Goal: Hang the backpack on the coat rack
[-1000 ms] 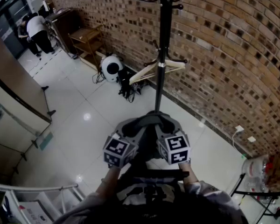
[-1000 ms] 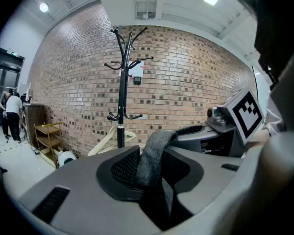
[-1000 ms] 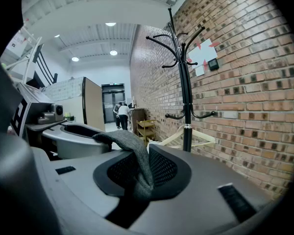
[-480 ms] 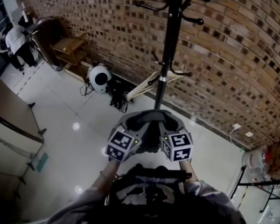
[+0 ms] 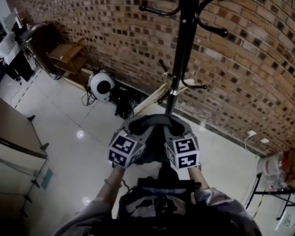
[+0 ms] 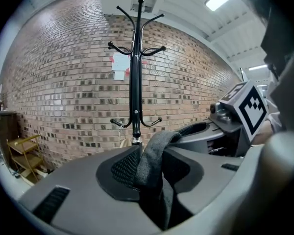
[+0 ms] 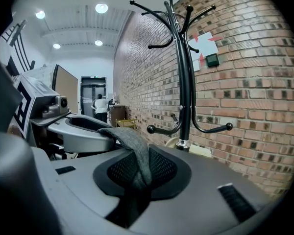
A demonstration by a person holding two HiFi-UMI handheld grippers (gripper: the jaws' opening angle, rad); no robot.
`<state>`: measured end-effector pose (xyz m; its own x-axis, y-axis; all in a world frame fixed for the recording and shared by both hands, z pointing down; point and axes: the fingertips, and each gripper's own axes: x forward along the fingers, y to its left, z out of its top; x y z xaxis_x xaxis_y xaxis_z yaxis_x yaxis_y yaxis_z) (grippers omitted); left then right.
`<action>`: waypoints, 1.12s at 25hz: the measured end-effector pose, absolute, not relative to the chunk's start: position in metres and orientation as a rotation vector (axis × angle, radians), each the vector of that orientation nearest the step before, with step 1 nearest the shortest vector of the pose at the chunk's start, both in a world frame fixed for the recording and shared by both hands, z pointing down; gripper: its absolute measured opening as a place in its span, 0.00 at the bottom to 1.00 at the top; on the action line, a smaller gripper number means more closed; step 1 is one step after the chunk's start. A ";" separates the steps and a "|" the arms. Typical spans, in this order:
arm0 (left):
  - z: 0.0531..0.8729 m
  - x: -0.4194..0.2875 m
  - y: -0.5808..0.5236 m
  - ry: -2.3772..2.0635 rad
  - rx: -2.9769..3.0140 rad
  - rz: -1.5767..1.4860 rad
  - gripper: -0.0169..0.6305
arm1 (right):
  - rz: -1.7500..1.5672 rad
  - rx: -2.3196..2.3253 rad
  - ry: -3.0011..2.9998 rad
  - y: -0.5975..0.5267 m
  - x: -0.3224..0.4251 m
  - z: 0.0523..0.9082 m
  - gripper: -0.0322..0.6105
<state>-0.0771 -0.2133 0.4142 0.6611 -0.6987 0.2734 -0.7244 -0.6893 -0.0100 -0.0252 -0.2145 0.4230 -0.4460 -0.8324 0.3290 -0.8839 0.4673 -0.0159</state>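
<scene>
**Backpack held up by its strap, facing the coat rack**

Item 1. Left hand-held gripper (image 6: 152,180): jaws clenched on the grey woven carry strap (image 6: 154,153), which rises out of the jaw gap and arches over to the right. In the head view it sits left of centre (image 5: 137,129), with its marker cube just below the jaws.

Item 2. Right hand-held gripper (image 7: 137,182): jaws likewise clamped on the same strap (image 7: 132,148), which bends away to its left toward the other gripper. In the head view it sits just beside its partner (image 5: 173,129), and the strap (image 5: 156,123) bridges the two.

Item 3. Backpack (image 5: 157,203): dark, hanging under the two grippers and close to the person's body, between the forearms. It is on no hook (only its upper part shows from above).

Item 4. Coat rack (image 5: 183,48): a black upright pole standing straight ahead of the grippers, against the brick wall (image 5: 250,68). Curved hooks spread at the top (image 6: 135,43) and a lower ring of hooks sits partway down (image 7: 186,126). A pale wooden hanger (image 5: 155,93) hangs at the lower hooks.

Item 5. Surroundings: glossy white tiled floor (image 5: 73,122); a round white appliance (image 5: 101,85) with dark cables at the foot of the wall, left of the rack; a wooden stand (image 5: 66,55) further left; a person in a white top (image 5: 7,50) at the far left edge
</scene>
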 end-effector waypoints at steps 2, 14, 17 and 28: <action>0.420 -0.080 -0.224 -1.207 2.746 0.398 0.23 | 0.275 1.449 -2.442 -0.224 -0.029 0.428 0.16; 0.421 -0.074 -0.288 -1.208 2.751 0.480 0.23 | 0.312 1.412 -2.450 -0.275 -0.027 0.429 0.16; 0.418 -0.069 -0.299 -1.172 2.779 0.505 0.24 | 0.321 1.424 -2.456 -0.286 -0.023 0.427 0.16; 0.439 -0.055 -0.336 -1.031 2.805 0.620 0.24 | 0.347 1.430 -2.393 -0.317 -0.011 0.444 0.16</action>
<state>-0.0554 -0.3362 0.4387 0.6900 -0.6013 0.4029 -0.6378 -0.7683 -0.0543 -0.0110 -0.3174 0.4439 -0.4411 -0.8032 0.4004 -0.8838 0.4662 -0.0386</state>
